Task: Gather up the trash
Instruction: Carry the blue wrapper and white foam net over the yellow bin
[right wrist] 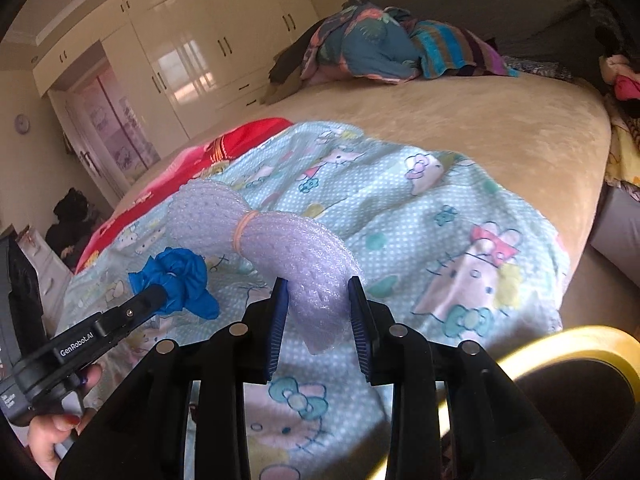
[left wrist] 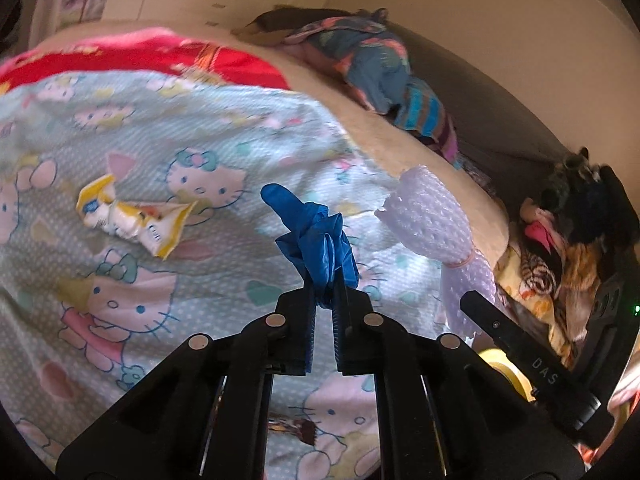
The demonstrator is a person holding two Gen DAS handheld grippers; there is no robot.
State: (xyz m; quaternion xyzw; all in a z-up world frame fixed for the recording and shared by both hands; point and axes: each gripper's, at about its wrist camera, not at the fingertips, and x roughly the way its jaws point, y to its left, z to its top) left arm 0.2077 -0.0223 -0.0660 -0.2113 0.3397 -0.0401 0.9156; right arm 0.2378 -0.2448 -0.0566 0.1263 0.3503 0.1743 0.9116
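Both grippers are loaded: the left gripper (left wrist: 326,280) has its fingers pinched shut on a blue glove (left wrist: 316,240), the right gripper (right wrist: 318,312) clamps a bubble-wrap bundle (right wrist: 276,236) part-open. The yellow-rimmed bin (right wrist: 576,344) lies just right of the right gripper; a crumpled wrapper (left wrist: 132,216) remains on the bed (right wrist: 480,120), left of the left fingers

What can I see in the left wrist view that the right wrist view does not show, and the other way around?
Only the left wrist view shows the crumpled yellow and white wrapper lying on the cartoon-print sheet.

Only the right wrist view shows the wardrobe doors, the round wall clock and the person's hand on the left gripper's handle.

Both show the left gripper shut on the blue glove, the right gripper shut on the purple bubble wrap, the yellow bin rim and the clothes pile on the bed.
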